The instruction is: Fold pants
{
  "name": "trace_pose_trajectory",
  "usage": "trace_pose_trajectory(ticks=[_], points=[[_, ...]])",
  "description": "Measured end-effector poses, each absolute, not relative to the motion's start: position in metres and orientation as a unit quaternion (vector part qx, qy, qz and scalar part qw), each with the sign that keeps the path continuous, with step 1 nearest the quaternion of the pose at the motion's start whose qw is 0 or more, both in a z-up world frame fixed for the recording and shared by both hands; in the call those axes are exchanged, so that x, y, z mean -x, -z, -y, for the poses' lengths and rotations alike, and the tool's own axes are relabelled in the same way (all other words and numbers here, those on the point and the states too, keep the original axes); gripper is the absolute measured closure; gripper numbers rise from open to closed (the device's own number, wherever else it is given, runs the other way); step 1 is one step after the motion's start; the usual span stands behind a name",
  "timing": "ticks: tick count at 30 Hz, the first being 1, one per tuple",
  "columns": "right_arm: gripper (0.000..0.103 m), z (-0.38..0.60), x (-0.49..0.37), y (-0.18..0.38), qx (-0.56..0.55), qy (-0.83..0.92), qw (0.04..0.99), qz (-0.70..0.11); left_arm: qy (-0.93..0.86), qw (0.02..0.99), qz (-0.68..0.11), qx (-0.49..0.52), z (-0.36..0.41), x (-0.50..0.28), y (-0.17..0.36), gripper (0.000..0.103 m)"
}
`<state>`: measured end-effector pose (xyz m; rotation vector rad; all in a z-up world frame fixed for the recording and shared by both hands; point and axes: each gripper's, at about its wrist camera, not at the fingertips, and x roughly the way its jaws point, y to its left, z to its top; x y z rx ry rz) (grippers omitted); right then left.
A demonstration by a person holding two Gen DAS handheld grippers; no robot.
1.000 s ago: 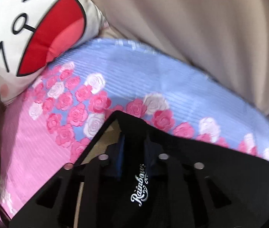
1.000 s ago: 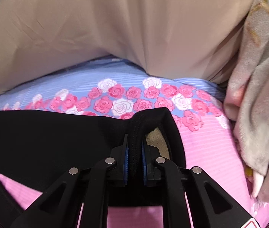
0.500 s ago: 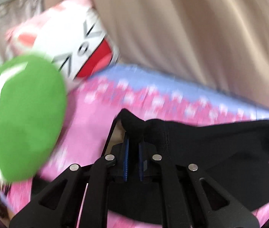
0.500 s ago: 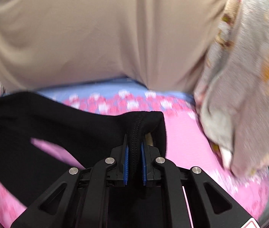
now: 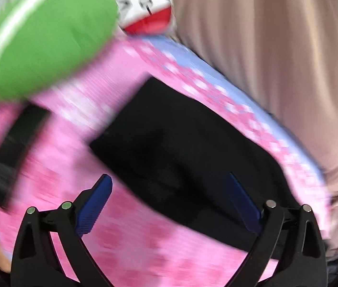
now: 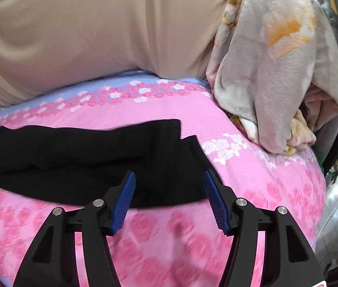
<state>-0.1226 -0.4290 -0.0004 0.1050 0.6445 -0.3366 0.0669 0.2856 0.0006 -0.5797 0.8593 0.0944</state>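
You are spreading both sets of jaws: the left gripper [image 5: 169,186] is opening wide and the right gripper [image 6: 169,184] is opening too, and neither is pinching anything, the blue pads [image 6: 126,201] standing clear of the cloth. The black pants [image 6: 78,157] are lying folded on the pink rose-print sheet [image 6: 169,244], just beyond your fingertips. A green cushion [image 5: 42,38] is sitting at the far left, a grey blanket [image 6: 271,71] at the far right.
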Motion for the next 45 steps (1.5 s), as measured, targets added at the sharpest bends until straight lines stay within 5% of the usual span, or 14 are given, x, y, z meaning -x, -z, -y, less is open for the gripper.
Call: trace_pose_trajectory(ticks=[5, 6, 7, 9, 13, 25, 26, 27, 28, 35, 39, 42, 45], points=[[0.043, 0.398, 0.146, 0.000, -0.076, 0.129, 0.939, -0.308, -0.015, 0.819, -0.429, 0.380, -0.290, -0.101, 0.027, 0.018], [0.042, 0.394, 0.147, 0.001, -0.081, 0.122, 0.940, -0.309, -0.017, 0.812, -0.437, 0.386, -0.291, -0.108, 0.029, 0.038], [0.042, 0.389, 0.147, 0.003, -0.091, 0.110, 0.939, -0.313, -0.014, 0.809, -0.442, 0.387, -0.291, -0.112, 0.030, 0.071], [0.042, 0.382, 0.145, 0.007, -0.108, 0.098, 0.938, -0.313, -0.007, 0.810, -0.453, 0.373, -0.289, -0.119, 0.023, 0.094], [0.042, 0.374, 0.142, 0.008, -0.161, 0.060, 0.936, -0.307, 0.013, 0.839, -0.418, 0.347, -0.291, -0.090, -0.010, 0.094], [0.043, 0.399, 0.026, 0.019, -0.216, 0.069, 0.903, -0.364, -0.027, 0.809, -0.470, 0.352, -0.303, -0.092, 0.040, 0.094], [0.046, 0.399, 0.016, 0.024, -0.207, 0.078, 0.901, -0.373, -0.028, 0.811, -0.471, 0.347, -0.303, -0.095, 0.038, 0.094], [0.066, 0.397, 0.003, 0.029, -0.191, 0.086, 0.899, -0.384, -0.030, 0.812, -0.472, 0.341, -0.302, -0.096, 0.035, 0.094], [0.099, 0.395, -0.005, 0.030, -0.172, 0.096, 0.900, -0.388, -0.030, 0.815, -0.472, 0.336, -0.301, -0.099, 0.032, 0.094], [0.100, 0.408, 0.070, -0.052, -0.124, 0.083, 0.957, -0.249, -0.028, 0.831, -0.462, 0.309, -0.307, -0.095, 0.009, 0.094], [0.075, 0.438, 0.109, 0.011, -0.122, 0.153, 0.913, -0.357, -0.043, 0.814, -0.490, 0.307, -0.310, -0.089, 0.040, 0.093], [0.075, 0.467, 0.143, 0.046, -0.192, 0.175, 0.885, -0.386, -0.046, 0.818, -0.481, 0.312, -0.310, -0.086, 0.042, 0.091], [0.040, 0.480, 0.155, 0.032, -0.252, 0.152, 0.893, -0.340, -0.054, 0.818, -0.486, 0.303, -0.307, -0.089, 0.040, 0.091]])
